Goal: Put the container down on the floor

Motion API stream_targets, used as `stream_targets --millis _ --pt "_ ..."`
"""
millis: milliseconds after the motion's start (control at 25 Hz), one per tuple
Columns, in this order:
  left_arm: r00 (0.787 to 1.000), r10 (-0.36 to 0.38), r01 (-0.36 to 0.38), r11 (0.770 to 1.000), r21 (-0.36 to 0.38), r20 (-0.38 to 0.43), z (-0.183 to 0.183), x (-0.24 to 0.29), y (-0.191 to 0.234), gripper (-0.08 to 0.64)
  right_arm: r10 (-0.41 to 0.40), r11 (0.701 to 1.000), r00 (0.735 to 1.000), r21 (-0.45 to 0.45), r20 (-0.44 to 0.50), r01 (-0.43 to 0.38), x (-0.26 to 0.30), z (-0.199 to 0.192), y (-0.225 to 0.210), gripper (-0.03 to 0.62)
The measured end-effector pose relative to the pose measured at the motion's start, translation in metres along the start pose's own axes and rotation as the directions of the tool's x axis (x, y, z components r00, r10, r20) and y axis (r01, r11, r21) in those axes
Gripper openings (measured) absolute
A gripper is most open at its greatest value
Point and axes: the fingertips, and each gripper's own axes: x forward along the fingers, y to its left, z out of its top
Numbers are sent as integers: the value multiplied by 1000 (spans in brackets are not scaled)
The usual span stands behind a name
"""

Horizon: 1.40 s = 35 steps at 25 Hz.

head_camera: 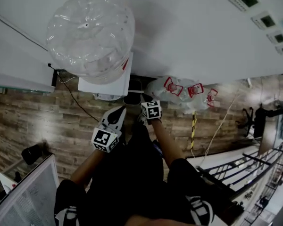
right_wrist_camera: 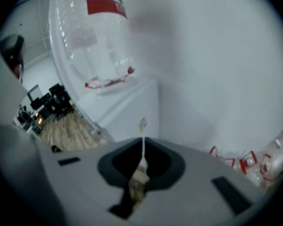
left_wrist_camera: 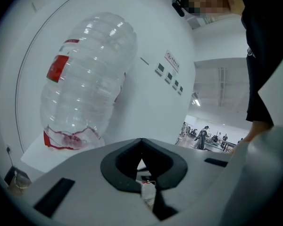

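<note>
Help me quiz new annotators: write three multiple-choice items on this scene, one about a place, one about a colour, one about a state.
1. Where does the big clear water jug stand?
A) on the white dispenser
B) on a desk
C) in a sink

2. What colour is the jug's label?
A) blue
B) red
C) green

3. How are the right gripper's fingers?
A) wide apart
B) clamped on a cup
C) closed together, empty

Answers:
1 A: the head view shows the jug sitting atop the dispenser by the wall.
2 B: the band is red in both gripper views.
3 C: the right gripper view shows the fingers meeting with nothing between them.
</note>
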Motion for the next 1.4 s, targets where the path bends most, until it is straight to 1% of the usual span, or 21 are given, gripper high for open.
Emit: stream_targets --millis 160,280,440,640,800,960,1240,1400 --pt "1000 15 -15 1000 16 18 21 -12 0 32 1 996 992 93 127 -13 -57 36 12 38" --pt "999 29 -30 999 23 40 33 -16 -3 32 5 991 976 127 216 -33 -99 56 20 38" --pt "997 53 -53 998 13 61 42 -16 -9 32 4 989 953 140 302 -49 -147 70 25 38" --pt "993 77 -81 996 46 87 52 -14 -19 32 6 988 924 138 383 -63 -193 79 31 38" --pt "990 100 -104 994 39 96 52 -12 -23 32 23 989 908 123 418 -82 -211 79 38 37" --pt "990 110 -115 992 44 90 49 -10 -29 32 43 987 905 123 422 -104 -216 71 42 34" --pt "990 109 -113 992 48 85 46 1 -38 32 78 991 897 65 434 -118 -224 70 46 32" --pt "991 106 -111 993 50 82 44 5 -43 32 91 991 894 51 438 -126 -226 70 46 32"
